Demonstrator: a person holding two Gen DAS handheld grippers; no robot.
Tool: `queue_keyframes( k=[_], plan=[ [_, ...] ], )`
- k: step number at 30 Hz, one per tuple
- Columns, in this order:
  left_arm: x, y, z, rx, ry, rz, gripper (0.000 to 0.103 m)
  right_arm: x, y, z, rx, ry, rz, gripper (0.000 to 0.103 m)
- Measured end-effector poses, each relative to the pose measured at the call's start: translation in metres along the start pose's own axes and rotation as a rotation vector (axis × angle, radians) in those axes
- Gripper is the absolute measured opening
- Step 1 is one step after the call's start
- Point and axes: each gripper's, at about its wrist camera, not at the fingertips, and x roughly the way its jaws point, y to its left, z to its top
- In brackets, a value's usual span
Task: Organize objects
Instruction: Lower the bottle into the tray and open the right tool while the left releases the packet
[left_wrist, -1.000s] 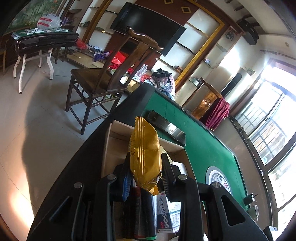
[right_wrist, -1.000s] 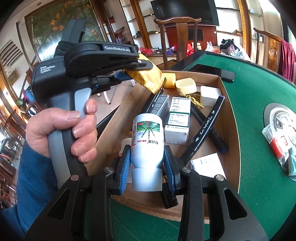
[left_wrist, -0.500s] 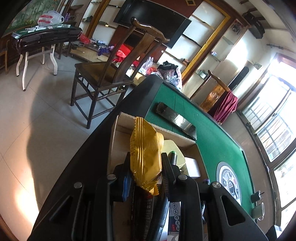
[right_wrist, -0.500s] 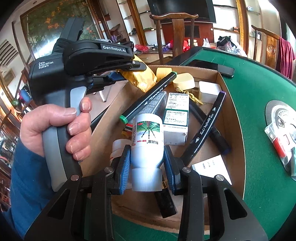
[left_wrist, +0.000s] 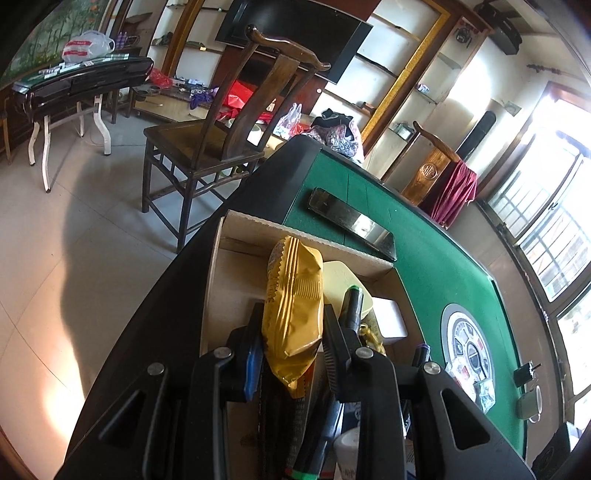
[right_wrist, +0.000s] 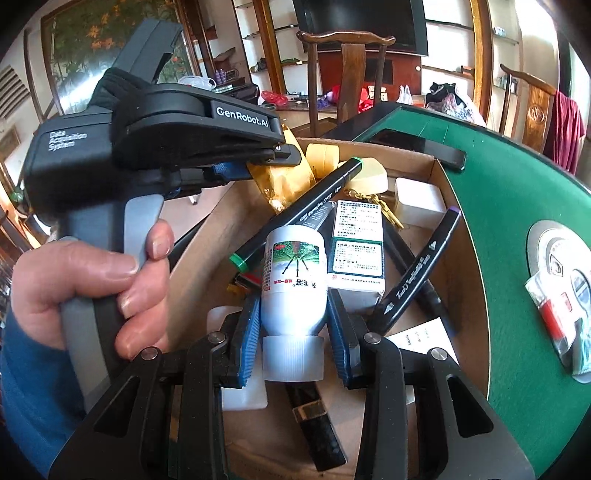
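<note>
My left gripper (left_wrist: 293, 325) is shut on a gold foil snack packet (left_wrist: 295, 302), held over the far left part of an open cardboard box (left_wrist: 258, 225). From the right wrist view that left gripper (right_wrist: 273, 158) shows with a hand on its grey handle, the gold foil snack packet (right_wrist: 284, 181) sticking out of it. My right gripper (right_wrist: 293, 306) is shut on a white bottle (right_wrist: 293, 273), cap toward me, above the cardboard box (right_wrist: 465, 258). Inside lie a green-capped marker (right_wrist: 295, 206), a purple-capped marker (right_wrist: 421, 266) and a printed carton (right_wrist: 358, 243).
The box sits on a green felt table (right_wrist: 517, 184) with a dark phone (left_wrist: 351, 221) beyond it. A round centre panel (right_wrist: 561, 266) carries a plastic-wrapped item (right_wrist: 557, 321). Yellow tape roll (right_wrist: 323, 155), white block (right_wrist: 419, 203) and keychain (right_wrist: 384, 206) lie in the box. A wooden chair (left_wrist: 229, 122) stands past the table.
Both grippers have drifted a little over the box, each keeping its grip. The green-capped marker, hidden a second ago, now lies across the box in the right wrist view.
</note>
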Motion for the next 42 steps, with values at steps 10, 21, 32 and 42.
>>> queue_keyframes(
  k=[10,21,32,42],
  plan=[
    [-0.001,-0.002,0.001,0.023,-0.007,0.022,0.029,0.003,-0.004,0.006,0.016,0.010,-0.012,0.034],
    [-0.011,0.006,0.004,-0.021,-0.060,0.031,0.039,-0.009,0.006,0.002,-0.019,0.012,0.023,0.035],
    [-0.024,0.009,0.006,-0.058,-0.129,0.026,0.046,-0.020,0.010,-0.011,-0.021,0.032,0.077,0.035],
    [-0.029,-0.002,0.003,-0.010,-0.145,-0.003,0.047,-0.052,-0.010,-0.013,0.047,-0.046,0.070,0.035]
  ],
)
